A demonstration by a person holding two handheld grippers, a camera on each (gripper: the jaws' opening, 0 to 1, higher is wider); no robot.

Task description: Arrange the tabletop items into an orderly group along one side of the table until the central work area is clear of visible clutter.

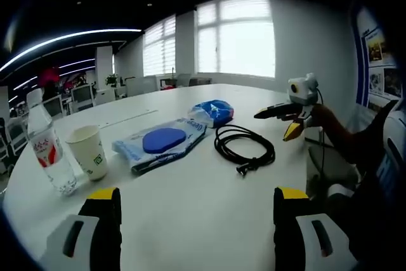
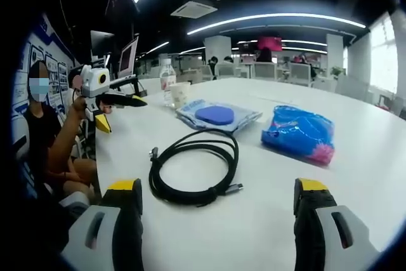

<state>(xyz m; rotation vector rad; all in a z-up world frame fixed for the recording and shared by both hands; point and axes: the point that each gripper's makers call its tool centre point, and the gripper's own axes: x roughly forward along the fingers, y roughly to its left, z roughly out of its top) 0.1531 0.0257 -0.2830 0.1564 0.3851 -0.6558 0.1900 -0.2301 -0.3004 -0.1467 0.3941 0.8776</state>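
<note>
Nothing is grouped yet; cable (image 2: pixel 193 168), blue packet (image 1: pixel 162 142), blue bag (image 2: pixel 299 132), cup (image 1: pixel 88 151) and bottle (image 1: pixel 48 150) lie spread across the table (image 1: pixel 190 214); my left gripper (image 1: pixel 193 217) and right gripper (image 2: pixel 216 211) gape wide, empty.

White counter (image 1: pixel 190 220), five items spread, both claws above it.

Left claw (image 1: pixel 196 211) jaws wide apart, nothing between. Water bottle (image 1: pixel 49 150) upright at far left, paper cup (image 1: pixel 87 150) just beside it. Flat clear bag with blue disc (image 1: pixel 162 142) mid-counter; crumpled blue bag (image 1: pixel 212 112) behind it. Black coiled cable (image 1: pixel 244 146) right of both. Right claw (image 1: pixel 288 113) held above the counter's right edge, tips close.
</note>
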